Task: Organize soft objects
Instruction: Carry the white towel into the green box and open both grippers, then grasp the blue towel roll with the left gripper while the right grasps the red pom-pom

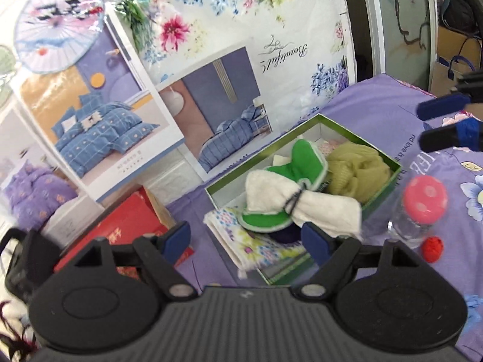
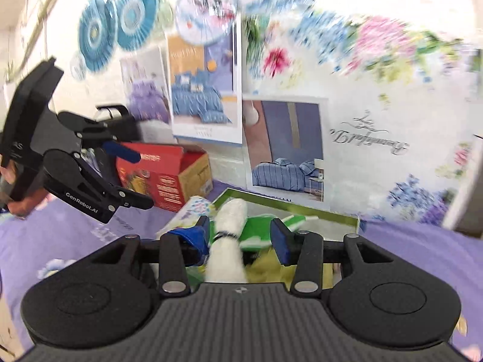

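Lying across the near rim of the green box (image 1: 383,187) is a white cloth roll (image 1: 302,202) tied with a dark band, on top of a green-and-white cloth (image 1: 302,163). Inside the box, at its right end, sits a yellow-green pouf (image 1: 359,169). A floral cloth (image 1: 241,235) hangs out over the box's near left corner. The left gripper (image 1: 247,238) stands wide with nothing between its pads. The right gripper (image 2: 240,238) is narrower, its pads apart from the roll between them. Right of the box stand a pink-capped bottle (image 1: 422,208) and a red ball (image 1: 431,249).
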{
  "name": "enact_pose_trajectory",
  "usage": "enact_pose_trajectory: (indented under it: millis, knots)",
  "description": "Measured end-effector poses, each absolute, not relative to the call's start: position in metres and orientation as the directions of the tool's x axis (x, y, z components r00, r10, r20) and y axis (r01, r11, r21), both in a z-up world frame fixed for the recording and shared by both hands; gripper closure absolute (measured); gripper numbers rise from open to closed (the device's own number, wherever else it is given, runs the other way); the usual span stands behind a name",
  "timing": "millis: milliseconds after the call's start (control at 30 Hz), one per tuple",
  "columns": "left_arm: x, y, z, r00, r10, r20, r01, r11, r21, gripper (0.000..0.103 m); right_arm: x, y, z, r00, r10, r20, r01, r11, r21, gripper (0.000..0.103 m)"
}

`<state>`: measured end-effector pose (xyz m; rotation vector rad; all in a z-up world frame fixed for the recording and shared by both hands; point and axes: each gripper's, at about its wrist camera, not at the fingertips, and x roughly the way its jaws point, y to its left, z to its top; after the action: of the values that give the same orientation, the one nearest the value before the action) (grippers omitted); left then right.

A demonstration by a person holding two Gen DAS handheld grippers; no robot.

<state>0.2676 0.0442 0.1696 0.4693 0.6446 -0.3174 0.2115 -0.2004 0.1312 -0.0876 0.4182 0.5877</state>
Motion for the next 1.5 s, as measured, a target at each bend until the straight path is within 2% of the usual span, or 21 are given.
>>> enact_pose_trajectory:
  millis: [33,67,133,300,533,667,800,900,1000,1067,1167,1233,1367,1500]
  knots:
    - [0.252,0.040,0.167,0.771,-0.129,-0.623,0.409,0.851,0.331,0.010,0.197,-0.206,0.127,0.753,0.524,-0.398,-0.553,0.832,0.050,0.074]
    - [0.237,0.035,0.162,0.784,-0.116,-0.610,0.394,0.853,0.343,0.007,0.184,-0.210,0.121,0.753,0.527,-0.394,-0.551,0.832,0.060,0.073]
    - [0.211,0.026,0.151,0.794,-0.099,-0.600,0.370,0.861,0.348,0.007,0.161,-0.215,0.105,0.761,0.514,-0.396,-0.531,0.844,0.075,0.073]
    - [0.163,0.009,0.107,0.746,-0.128,-0.653,0.368,0.897,0.244,0.007,0.116,-0.223,0.057,0.756,0.481,-0.445,-0.477,0.869,0.129,0.071]
    - [0.119,0.001,0.031,0.671,-0.080,-0.737,0.236,0.966,0.109,0.007,0.071,-0.241,-0.012,0.787,0.385,-0.481,-0.308,0.922,0.234,0.070]
    - [0.101,0.018,0.006,0.623,-0.033,-0.782,0.153,0.985,0.080,0.007,0.086,-0.242,-0.040,0.784,0.258,-0.565,-0.190,0.966,0.178,0.070]
    - [0.093,0.044,0.004,0.635,0.052,-0.771,0.075,0.989,0.128,0.007,0.104,-0.223,-0.053,0.762,0.213,-0.612,-0.212,0.974,0.075,0.067]
    - [0.093,0.062,0.011,0.654,0.116,-0.748,0.005,0.988,0.157,0.007,0.109,-0.189,-0.048,0.730,0.296,-0.616,-0.304,0.948,0.096,0.067]
    - [0.093,0.077,0.020,0.665,0.142,-0.733,-0.039,0.987,0.156,0.007,0.103,-0.168,-0.031,0.662,0.524,-0.535,-0.452,0.849,0.273,0.069]
    - [0.093,0.081,0.022,0.665,0.140,-0.733,-0.042,0.988,0.150,0.007,0.098,-0.169,-0.019,0.676,0.557,-0.483,-0.466,0.830,0.306,0.068]
    - [0.094,0.072,0.022,0.666,0.106,-0.738,-0.003,0.990,0.139,0.007,0.093,-0.179,-0.009,0.736,0.471,-0.487,-0.410,0.882,0.234,0.068]
    - [0.096,0.061,0.019,0.657,0.067,-0.751,0.035,0.992,0.119,0.007,0.094,-0.195,-0.011,0.762,0.426,-0.487,-0.348,0.905,0.245,0.067]
    - [0.105,0.027,0.010,0.606,-0.075,-0.792,0.132,0.991,0.006,0.007,0.101,-0.219,-0.029,0.758,0.372,-0.535,-0.233,0.921,0.311,0.067]
    - [0.121,0.000,0.003,0.572,-0.146,-0.807,0.130,0.988,-0.087,0.007,0.097,-0.230,-0.036,0.766,0.346,-0.541,-0.194,0.928,0.319,0.066]
